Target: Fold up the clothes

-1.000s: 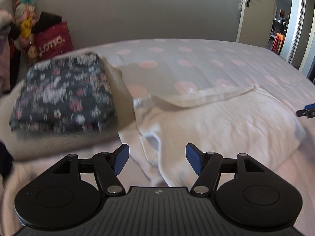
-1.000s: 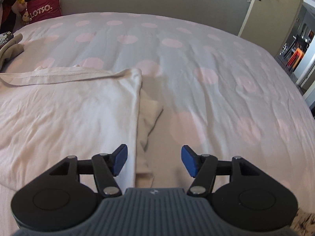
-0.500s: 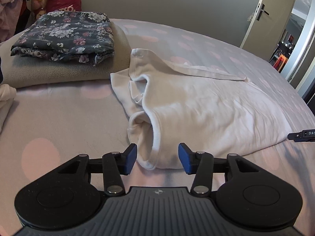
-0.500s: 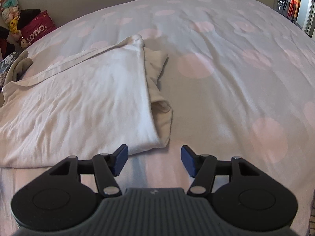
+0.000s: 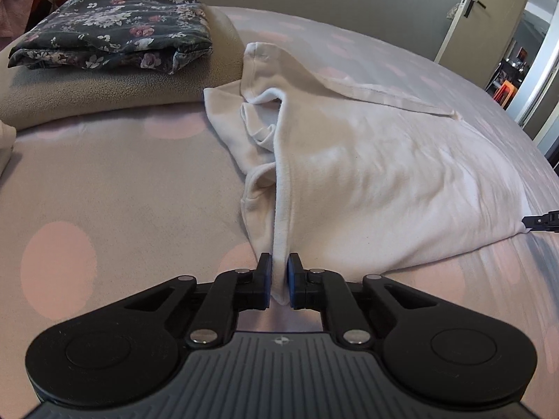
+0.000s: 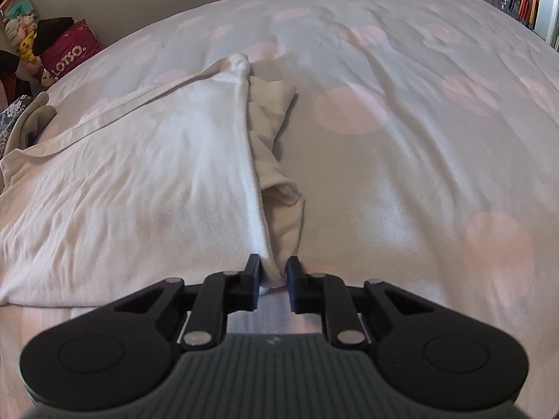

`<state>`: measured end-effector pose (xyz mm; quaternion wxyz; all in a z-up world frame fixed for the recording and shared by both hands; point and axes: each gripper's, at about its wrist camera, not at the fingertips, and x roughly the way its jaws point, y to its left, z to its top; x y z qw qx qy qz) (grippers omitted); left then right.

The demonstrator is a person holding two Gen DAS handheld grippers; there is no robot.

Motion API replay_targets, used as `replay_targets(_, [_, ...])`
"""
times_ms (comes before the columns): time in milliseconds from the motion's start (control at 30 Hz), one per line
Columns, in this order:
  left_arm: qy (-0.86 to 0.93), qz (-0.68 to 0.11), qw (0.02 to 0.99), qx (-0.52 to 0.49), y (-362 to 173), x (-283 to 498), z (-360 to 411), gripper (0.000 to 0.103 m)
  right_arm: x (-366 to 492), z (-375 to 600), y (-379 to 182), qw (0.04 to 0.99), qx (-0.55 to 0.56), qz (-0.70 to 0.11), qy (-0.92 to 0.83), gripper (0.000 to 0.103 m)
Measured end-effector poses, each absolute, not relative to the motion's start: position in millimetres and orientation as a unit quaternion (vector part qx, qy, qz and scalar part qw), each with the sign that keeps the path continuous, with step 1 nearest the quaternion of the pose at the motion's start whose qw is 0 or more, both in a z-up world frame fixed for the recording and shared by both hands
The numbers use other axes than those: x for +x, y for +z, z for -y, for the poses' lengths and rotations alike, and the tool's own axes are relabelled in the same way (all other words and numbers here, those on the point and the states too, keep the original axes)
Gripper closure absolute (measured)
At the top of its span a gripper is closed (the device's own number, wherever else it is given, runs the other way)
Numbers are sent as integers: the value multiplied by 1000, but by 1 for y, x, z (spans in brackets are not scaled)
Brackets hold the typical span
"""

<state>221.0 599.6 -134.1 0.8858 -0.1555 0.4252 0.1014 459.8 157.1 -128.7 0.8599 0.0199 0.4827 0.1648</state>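
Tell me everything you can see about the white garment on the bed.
The white garment looks like soft cotton knit, cream-white, already folded into a broad flat panel on the polka-dot bedcover, with a hemmed edge running diagonally along its far side. Bunched layers peek out at both ends. Its far left corner rests against a beige blanket. The left gripper and right gripper have just closed, each pinching a near corner.

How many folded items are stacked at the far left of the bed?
2. A dark floral garment lies on top, and a beige fleece blanket lies under it, beside the white shirt. More may be hidden outside the view.
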Motion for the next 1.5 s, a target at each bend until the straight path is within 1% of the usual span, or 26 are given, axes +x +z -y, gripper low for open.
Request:
replay_targets(33, [107,-430,882,-158,-133,221,-600,94,459,-156,-128,860,18,-483,163,84])
replay_targets(67, [113,-433,879,-164,-132,220,-602,90,458,-155,-126,861,16,-483,159,83])
replay_targets(100, [120,-435,876,-171,-131,219,-603,83,456,-154,-125,862,11,-482,155,77])
replay_targets(133, [127,-437,873,-174,-129,217,-604,80,455,-152,-122,864,6,-480,151,73])
replay_targets(167, [132,-438,872,-175,-127,216,-604,76,453,-151,-120,866,1,-477,148,64])
replay_targets(200, [136,-437,872,-175,-124,214,-603,68,452,-149,-117,869,-1,-473,146,62])
replay_targets(233, [142,-437,871,-174,-121,213,-603,63,452,-147,-114,870,-2,-470,147,62])
replay_targets(267, [145,-432,873,-176,-119,212,-603,54,452,-145,-111,872,0,-467,148,59])
replay_targets(300, [147,-424,875,-179,-116,210,-603,52,452,-143,-108,872,6,-466,149,50])
replay_targets(333, [145,-417,878,-186,-114,209,-604,52,453,-141,-106,873,14,-464,151,45])
replay_targets(367, [138,-410,880,-197,-114,210,-606,50,454,-139,-105,872,27,-462,157,40])
replay_targets(400, [136,-407,880,-206,-115,211,-607,45,455,-138,-104,872,39,-461,161,38])
replay_targets(433, [135,-406,879,-212,-117,212,-607,43,456,-138,-104,871,48,-461,163,37])
replay_targets(567, [153,-411,872,-219,-133,221,-608,43,463,-144,-118,867,67,-471,152,37])
replay_targets(700, [161,-394,884,-191,-144,224,-602,43,467,-148,-137,865,85,-474,141,36])
replay_targets(800, [169,-386,891,-168,-147,228,-595,45,464,-158,-142,875,67,-457,144,36])
replay_targets(867, [176,-377,896,-157,-149,231,-590,51,460,-168,-143,884,42,-443,144,39])
replay_targets(933, [180,-372,901,-135,-150,233,-581,58,454,-176,-143,890,19,-430,150,50])
replay_targets(967, [181,-370,903,-123,-151,234,-575,68,451,-179,-143,892,13,-424,157,64])
replay_targets(1000, [181,-369,904,-119,-150,235,-572,80,448,-182,-142,893,8,-420,163,74])
replay_targets(1033, [179,-369,904,-120,-149,236,-571,84,447,-184,-141,893,5,-419,166,79])
replay_targets(1067, [178,-369,904,-122,-148,237,-569,88,446,-186,-139,892,3,-419,169,88])
replay_targets(1100, [177,-369,904,-124,-147,237,-568,92,446,-187,-137,892,2,-420,169,89])
replay_targets(1200, [166,-380,899,-141,-141,238,-575,95,448,-186,-131,891,5,-426,161,90])
replay_targets(1500, [135,-414,892,-121,-95,233,-579,97,446,-175,-74,887,-6,-432,164,92])
